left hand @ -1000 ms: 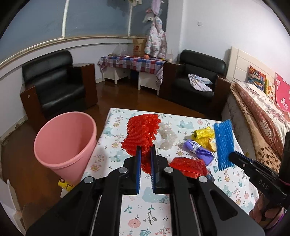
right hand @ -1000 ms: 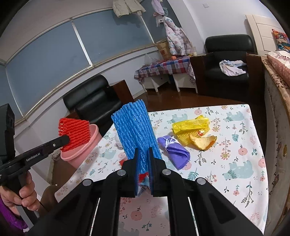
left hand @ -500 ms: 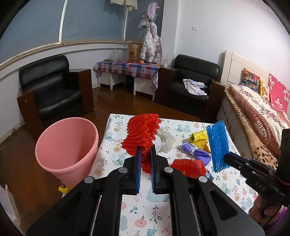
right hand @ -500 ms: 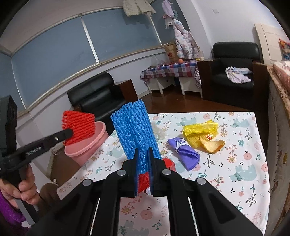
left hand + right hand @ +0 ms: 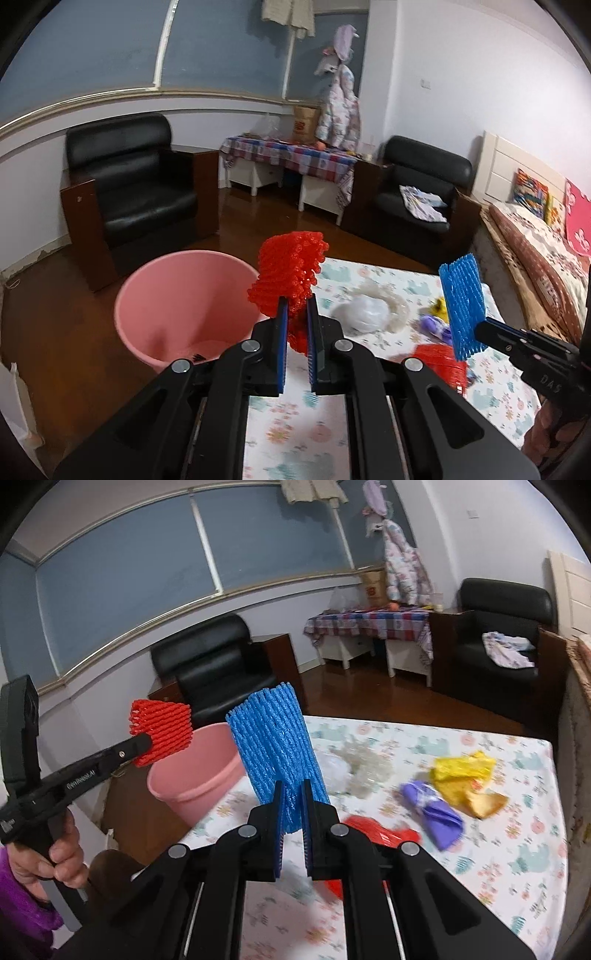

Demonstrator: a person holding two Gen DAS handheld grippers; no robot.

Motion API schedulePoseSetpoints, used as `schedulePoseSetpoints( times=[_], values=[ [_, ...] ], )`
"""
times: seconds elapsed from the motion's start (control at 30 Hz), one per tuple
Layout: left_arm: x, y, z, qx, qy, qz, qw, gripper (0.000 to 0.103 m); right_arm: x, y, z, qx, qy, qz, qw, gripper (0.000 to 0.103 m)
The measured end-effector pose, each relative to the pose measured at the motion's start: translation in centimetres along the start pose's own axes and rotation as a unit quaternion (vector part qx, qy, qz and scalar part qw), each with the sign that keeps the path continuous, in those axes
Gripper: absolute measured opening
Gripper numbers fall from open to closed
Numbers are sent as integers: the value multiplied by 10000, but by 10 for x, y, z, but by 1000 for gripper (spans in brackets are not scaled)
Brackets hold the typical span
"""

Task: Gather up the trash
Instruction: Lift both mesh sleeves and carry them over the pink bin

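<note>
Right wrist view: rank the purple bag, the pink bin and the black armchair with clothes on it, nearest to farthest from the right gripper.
From the right gripper:
1. Purple bag, on the table just right of it.
2. Pink bin, on the floor off the table's left edge.
3. Black armchair, far right against the back wall.

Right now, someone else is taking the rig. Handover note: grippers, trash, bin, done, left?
Left gripper: shut on a red foam net, held up beside the pink bin's rim, not yet over the opening.
Right gripper: shut on a blue foam net, above the table, farther from the bin.
On the table: a second red net, a purple wrapper, a yellow bag, an orange scrap, clear plastic.
Done: both nets picked up. The bin looks nearly empty.
Left: drop both nets in the bin, then clear the table.
</note>
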State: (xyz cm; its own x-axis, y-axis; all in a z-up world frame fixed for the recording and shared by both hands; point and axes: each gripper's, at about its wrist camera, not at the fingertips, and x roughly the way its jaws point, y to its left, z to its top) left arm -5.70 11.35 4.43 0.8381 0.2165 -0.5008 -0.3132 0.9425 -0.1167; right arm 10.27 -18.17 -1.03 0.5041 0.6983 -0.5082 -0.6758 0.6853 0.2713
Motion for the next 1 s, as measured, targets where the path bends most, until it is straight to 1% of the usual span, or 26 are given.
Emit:
schedulePoseSetpoints(
  times=[0.13, 0.27, 0.47, 0.57, 0.7, 0.87, 1.0],
  values=[
    [2, 26, 3, -200, -60, 126, 9997, 8, 23, 21, 17, 20, 133, 271, 9995, 8],
    [7, 47, 3, -350, -20, 164, 9993, 8, 57, 47, 35, 74, 281, 565, 9980, 8],
    [17, 67, 1, -380, 38, 220, 9990, 8, 111, 91, 43, 130, 586, 842, 9946, 8],
    [23, 74, -2, -411, 70, 242, 9988, 8, 133, 108, 41, 125, 746, 895, 9931, 8],
    [30, 87, -4, -455, 109, 288, 9985, 8, 162, 121, 39, 105, 949, 884, 9915, 8],
    [44, 108, -8, -713, 292, 285, 9966, 8, 192, 131, 34, 135, 1158, 841, 9896, 8],
    [55, 119, -12, -774, 423, 348, 9955, 9, 212, 132, 30, 150, 1303, 830, 9879, 8]
  ],
)
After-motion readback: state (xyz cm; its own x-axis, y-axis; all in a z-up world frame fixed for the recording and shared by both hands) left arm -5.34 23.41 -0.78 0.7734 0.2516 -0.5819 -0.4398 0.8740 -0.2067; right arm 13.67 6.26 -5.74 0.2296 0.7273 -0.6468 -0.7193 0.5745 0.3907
